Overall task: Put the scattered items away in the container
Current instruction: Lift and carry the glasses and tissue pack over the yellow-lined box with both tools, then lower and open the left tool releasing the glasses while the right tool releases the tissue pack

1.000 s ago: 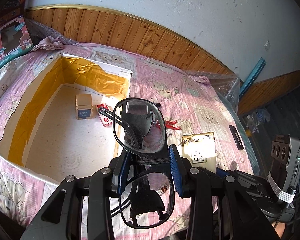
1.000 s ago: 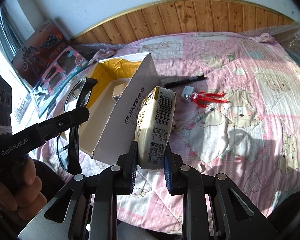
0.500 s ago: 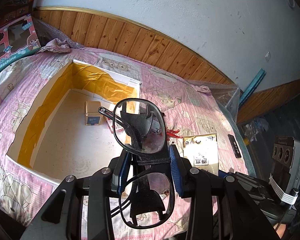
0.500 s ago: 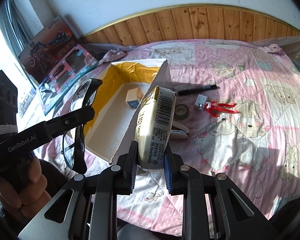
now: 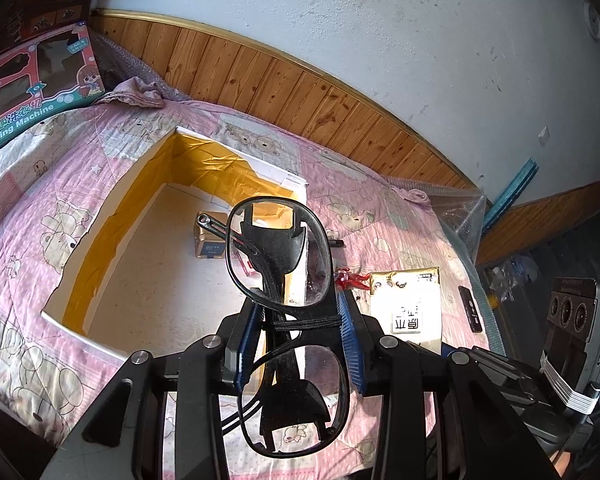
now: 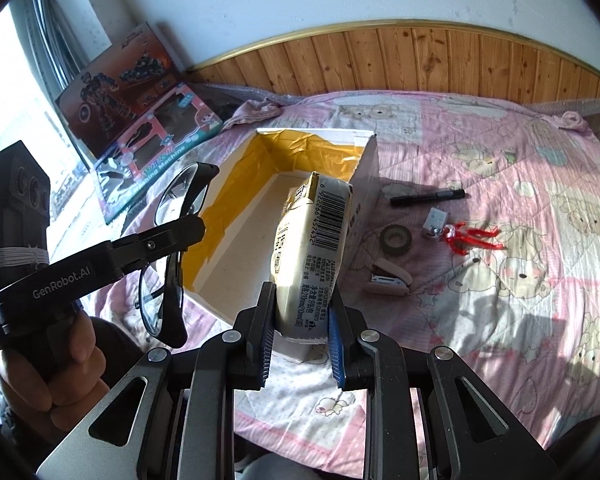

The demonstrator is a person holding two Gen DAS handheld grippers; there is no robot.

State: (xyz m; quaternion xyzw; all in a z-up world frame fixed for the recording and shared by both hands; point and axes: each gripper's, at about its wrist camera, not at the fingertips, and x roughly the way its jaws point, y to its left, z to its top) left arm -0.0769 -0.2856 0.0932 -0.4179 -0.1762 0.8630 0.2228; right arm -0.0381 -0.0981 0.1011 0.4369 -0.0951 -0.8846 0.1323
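Five loose items are being shown on the pink quilt (image 6: 500, 152) only by the right wrist view: one black marker (image 6: 427, 197), one tape roll (image 6: 396, 239), one stapler (image 6: 389, 280), one small white block (image 6: 435, 222) and one red figure (image 6: 470, 236). A gold box (image 5: 209, 237) lying inside the open carton (image 5: 112, 236) is being shown only by the left wrist view. One pair of black glasses (image 5: 288, 312) is being pinched at the bridge by the left gripper (image 5: 296, 344), which is being held raised over the carton's near edge, a hand (image 6: 52, 364) being wrapped round its handle. One drink carton (image 6: 310, 256) is being clamped upright by the right gripper (image 6: 300, 344), raised beside the container's right wall.
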